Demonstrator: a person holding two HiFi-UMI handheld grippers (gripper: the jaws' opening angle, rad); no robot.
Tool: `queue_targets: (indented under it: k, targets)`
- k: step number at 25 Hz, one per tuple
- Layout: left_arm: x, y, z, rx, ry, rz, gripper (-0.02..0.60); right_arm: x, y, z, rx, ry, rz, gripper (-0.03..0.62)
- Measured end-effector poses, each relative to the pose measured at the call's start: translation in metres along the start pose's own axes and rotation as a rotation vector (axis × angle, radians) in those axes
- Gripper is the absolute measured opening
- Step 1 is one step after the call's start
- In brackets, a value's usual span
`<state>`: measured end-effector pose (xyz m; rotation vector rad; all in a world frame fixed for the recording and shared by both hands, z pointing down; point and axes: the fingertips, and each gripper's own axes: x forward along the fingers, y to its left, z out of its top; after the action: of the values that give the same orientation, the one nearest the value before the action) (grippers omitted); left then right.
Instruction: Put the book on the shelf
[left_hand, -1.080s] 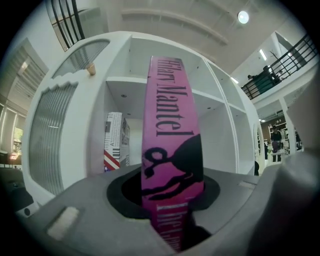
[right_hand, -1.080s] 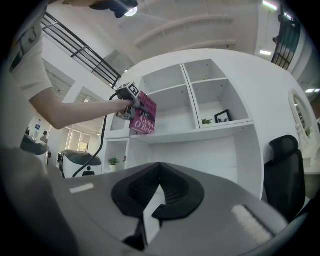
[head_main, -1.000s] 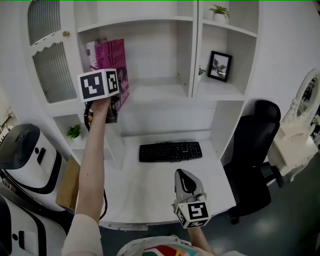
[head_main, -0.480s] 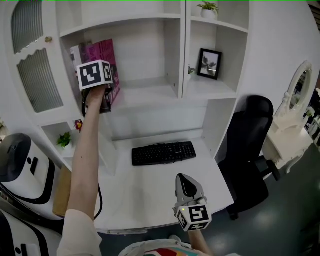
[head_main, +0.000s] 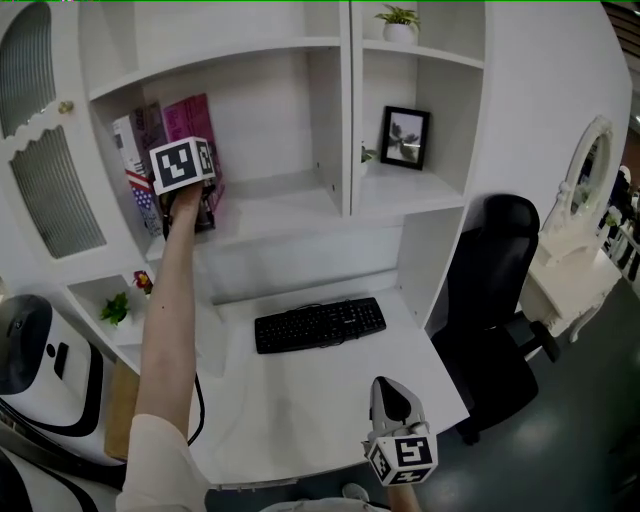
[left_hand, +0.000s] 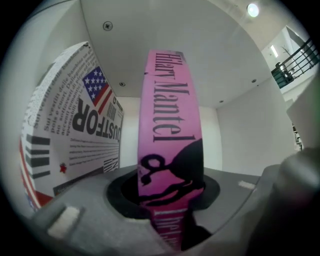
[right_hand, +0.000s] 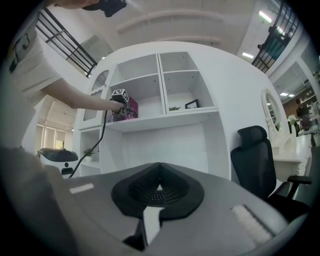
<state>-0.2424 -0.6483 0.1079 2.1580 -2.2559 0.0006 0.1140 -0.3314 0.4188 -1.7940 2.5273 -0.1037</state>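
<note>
A pink book (head_main: 192, 118) stands upright at the left end of the white shelf (head_main: 285, 205), next to a white book with stars and stripes (head_main: 135, 165). My left gripper (head_main: 198, 200) is raised to that shelf and shut on the pink book's lower spine. In the left gripper view the pink spine (left_hand: 170, 135) runs up from between the jaws of the left gripper (left_hand: 167, 205), with the white book (left_hand: 70, 130) leaning at its left. My right gripper (head_main: 393, 412) hangs low by the desk's front edge. In its own view the right gripper (right_hand: 156, 194) is shut and empty.
A black keyboard (head_main: 320, 323) lies on the white desk (head_main: 300, 400). A framed picture (head_main: 404, 137) and a potted plant (head_main: 398, 18) sit in the right shelf bays. A black office chair (head_main: 500, 270) stands to the right, a white machine (head_main: 35, 350) to the left.
My left gripper has carried the pink book left and deeper into the shelf bay, up beside the white book. The right gripper has sunk lower in the head view.
</note>
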Motion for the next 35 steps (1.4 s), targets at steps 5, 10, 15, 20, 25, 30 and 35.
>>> queue_targets:
  k: [5,10,15,20,25,30,35]
  targets:
    - [0.014,0.002,0.0,-0.003,-0.004,0.004,0.147,-0.001,-0.011,-0.006,0.012,0.016,-0.029,0.002]
    - [0.014,0.0,0.001,-0.012,-0.015,-0.006,0.147,-0.002,-0.014,-0.006,0.024,0.016,-0.035,0.002]
    - [0.015,-0.003,0.003,-0.039,-0.045,-0.059,0.276,-0.007,-0.015,-0.006,0.019,0.024,-0.048,0.002]
    - [0.002,-0.002,0.019,0.01,-0.131,-0.035,0.347,-0.008,-0.009,-0.002,0.005,0.025,-0.031,0.002]
    - [-0.04,-0.005,0.069,0.079,-0.314,-0.023,0.362,-0.005,0.011,-0.001,-0.009,0.024,0.021,0.002]
    - [-0.113,-0.025,0.113,0.134,-0.493,-0.088,0.36,-0.005,0.032,-0.001,-0.012,0.024,0.074,0.002]
    - [-0.192,-0.05,0.113,0.16,-0.64,-0.168,0.322,-0.003,0.05,0.0,-0.035,0.025,0.115,0.002]
